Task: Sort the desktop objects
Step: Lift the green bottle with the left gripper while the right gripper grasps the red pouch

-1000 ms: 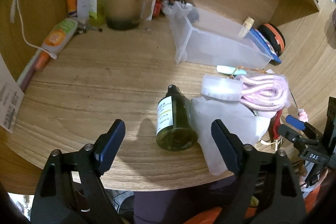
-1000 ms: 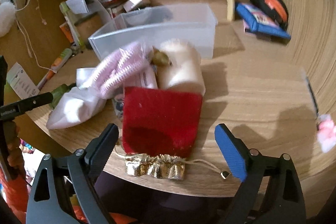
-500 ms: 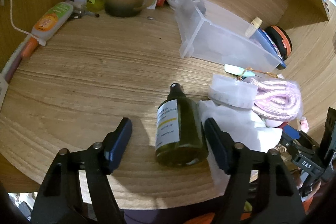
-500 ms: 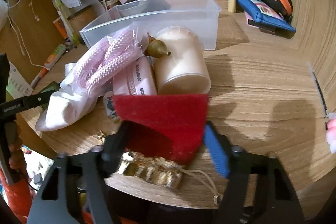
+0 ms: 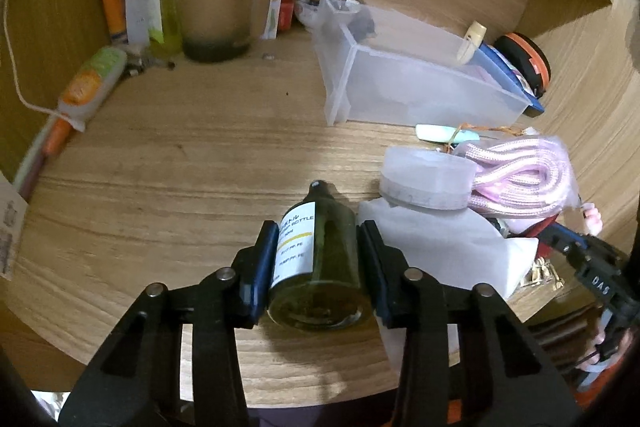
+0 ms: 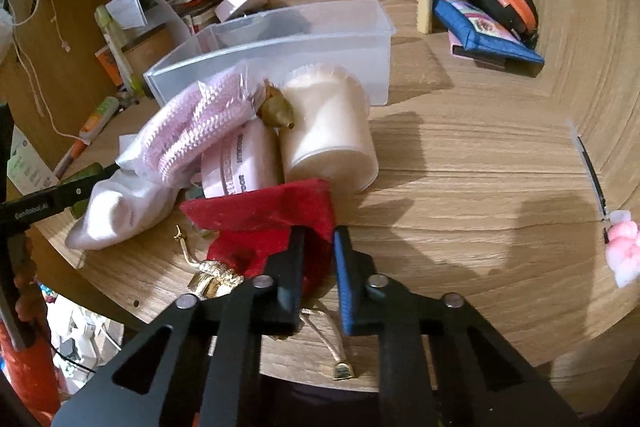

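My left gripper [image 5: 318, 241] is shut on a dark green glass bottle [image 5: 320, 259] with a white label, which lies on its side on the wooden desk, cap pointing away. My right gripper [image 6: 318, 241] is shut on a red velvet drawstring pouch [image 6: 272, 223] with gold trim [image 6: 214, 277] near the desk's front edge. A clear plastic bin [image 5: 420, 83] [image 6: 288, 43] stands behind. A pile of a pink rope in a bag [image 6: 192, 123] [image 5: 520, 179], white tubs [image 6: 328, 131] and a white cloth [image 5: 440, 247] lies between the grippers.
A mug [image 5: 216, 15], tubes and papers crowd the back left. A blue pouch [image 6: 488, 31], an orange-rimmed black case [image 6: 500, 3] and a small cream tube [image 6: 424, 5] sit at the back right. A pink charm [image 6: 620, 251] lies at the far right. The desk's front edge is close.
Both grippers moved forward and closed: the left onto the green bottle, the right onto the red pouch, which is now bunched up.
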{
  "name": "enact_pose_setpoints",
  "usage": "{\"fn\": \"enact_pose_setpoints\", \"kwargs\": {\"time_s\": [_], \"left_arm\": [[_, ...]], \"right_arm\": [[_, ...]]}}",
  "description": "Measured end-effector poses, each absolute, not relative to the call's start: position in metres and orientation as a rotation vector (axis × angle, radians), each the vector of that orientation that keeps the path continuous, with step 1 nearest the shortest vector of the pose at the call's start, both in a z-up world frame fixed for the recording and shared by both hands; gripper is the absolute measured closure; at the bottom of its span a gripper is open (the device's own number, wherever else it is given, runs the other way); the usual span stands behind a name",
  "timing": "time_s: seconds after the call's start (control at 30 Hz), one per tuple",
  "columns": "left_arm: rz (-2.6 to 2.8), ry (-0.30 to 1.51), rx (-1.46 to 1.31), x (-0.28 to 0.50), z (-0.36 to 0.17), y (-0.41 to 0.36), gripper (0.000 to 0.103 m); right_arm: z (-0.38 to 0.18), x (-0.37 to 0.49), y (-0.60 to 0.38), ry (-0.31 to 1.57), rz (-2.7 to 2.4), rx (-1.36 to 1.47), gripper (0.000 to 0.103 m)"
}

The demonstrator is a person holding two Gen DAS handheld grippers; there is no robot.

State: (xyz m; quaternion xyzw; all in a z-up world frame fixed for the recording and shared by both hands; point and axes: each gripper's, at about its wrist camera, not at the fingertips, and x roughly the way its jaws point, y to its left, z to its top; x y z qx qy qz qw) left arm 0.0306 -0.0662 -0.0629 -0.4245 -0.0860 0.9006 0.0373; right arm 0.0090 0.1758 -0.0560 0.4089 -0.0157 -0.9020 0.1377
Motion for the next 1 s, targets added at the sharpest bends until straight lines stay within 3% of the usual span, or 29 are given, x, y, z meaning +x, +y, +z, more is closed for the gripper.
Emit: {"fn": "enact_pose_setpoints", "kwargs": {"time_s": [1.0], "left_arm": [[2.887, -0.219, -1.051, 0.008, 0.014, -0.057, 0.062]], "right_arm": [[0.042, -0.002, 0.195, 0.174, -2.835, 0.821, 0.097]]}}
